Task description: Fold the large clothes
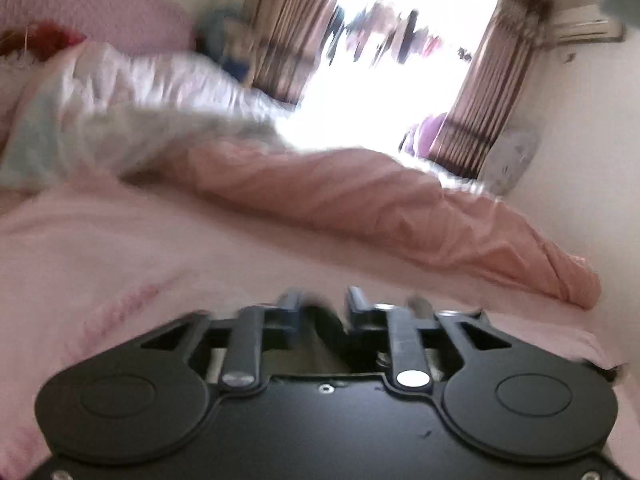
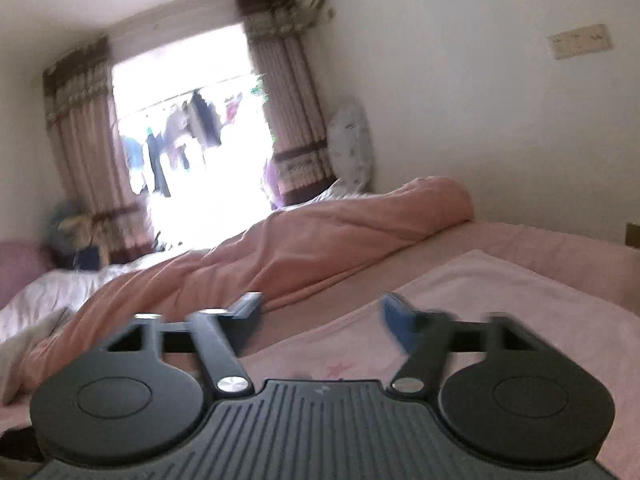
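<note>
A pale pink garment (image 1: 120, 264) lies spread flat on the bed; it also shows in the right wrist view (image 2: 500, 300), with a small pink star print near my gripper. My left gripper (image 1: 322, 300) hovers low over the garment with its jaws close together and a narrow gap between them; whether cloth is pinched is hidden by blur. My right gripper (image 2: 320, 312) is open, its jaws wide apart, just above the garment's left edge, holding nothing.
A salmon-pink duvet (image 2: 300, 248) is bunched along the far side of the bed, with white bedding (image 1: 132, 104) beyond it. A bright window with brown curtains (image 2: 288, 120) is behind. A white wall (image 2: 480, 100) runs along the right.
</note>
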A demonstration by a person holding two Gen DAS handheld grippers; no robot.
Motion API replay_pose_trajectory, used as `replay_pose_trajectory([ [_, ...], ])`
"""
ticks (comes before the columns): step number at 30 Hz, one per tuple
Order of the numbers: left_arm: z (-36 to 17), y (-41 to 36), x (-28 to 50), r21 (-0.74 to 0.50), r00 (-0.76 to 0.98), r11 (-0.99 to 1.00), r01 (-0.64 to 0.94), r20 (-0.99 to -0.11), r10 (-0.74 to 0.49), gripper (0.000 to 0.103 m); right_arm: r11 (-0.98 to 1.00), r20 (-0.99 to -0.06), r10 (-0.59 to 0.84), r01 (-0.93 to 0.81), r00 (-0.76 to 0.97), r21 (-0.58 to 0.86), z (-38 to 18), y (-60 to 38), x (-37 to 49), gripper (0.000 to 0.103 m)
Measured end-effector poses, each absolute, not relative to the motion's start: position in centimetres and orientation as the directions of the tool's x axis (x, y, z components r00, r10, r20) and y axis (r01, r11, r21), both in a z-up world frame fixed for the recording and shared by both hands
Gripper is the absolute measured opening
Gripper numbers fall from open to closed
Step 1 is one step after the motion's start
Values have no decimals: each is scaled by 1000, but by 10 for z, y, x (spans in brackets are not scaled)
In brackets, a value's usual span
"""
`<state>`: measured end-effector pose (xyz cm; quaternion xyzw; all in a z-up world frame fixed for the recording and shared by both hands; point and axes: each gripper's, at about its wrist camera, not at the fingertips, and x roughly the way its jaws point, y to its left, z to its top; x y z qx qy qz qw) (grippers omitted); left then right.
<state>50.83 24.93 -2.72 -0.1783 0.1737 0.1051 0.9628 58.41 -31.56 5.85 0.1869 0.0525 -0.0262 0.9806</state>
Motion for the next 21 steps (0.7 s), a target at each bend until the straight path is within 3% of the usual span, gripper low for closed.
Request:
replay_pose_trajectory([
  [2,-43,246,504,-184,918,932,-311,-313,244,68,918,-126,14,37,992,394,32,-319,591,86],
  [5,-64,254,504,-129,917,937,-325,-285,279,75,914,-198,70,17,978,404,-1,-320,609,86],
  [11,-100,251,550,-28,901,995,-95,-427,74,76,932,-372,221,-83,902,353,-12,-308,642,89],
  [14,-109,244,568,51,897,997,-64,-436,80,76,938,-443,307,-189,842,290,-4,-290,663,93],
  [16,-119,242,574,38,894,995,-90,-436,98,69,965,-512,247,-162,822,207,-10,-272,673,91],
  [17,-124,244,577,17,891,994,-105,-443,102,52,980,-542,195,-143,817,137,-18,-263,671,81],
  [18,-130,245,580,-7,891,995,-104,-445,90,46,987,-560,159,-151,813,61,-23,-252,673,81],
  [20,-137,245,580,-2,896,995,-101,-434,90,38,985,-527,138,-171,839,-13,-29,-241,673,81],
  [21,-134,238,582,17,899,995,-100,-427,97,32,986,-509,136,-166,850,-13,-30,-240,672,70],
])
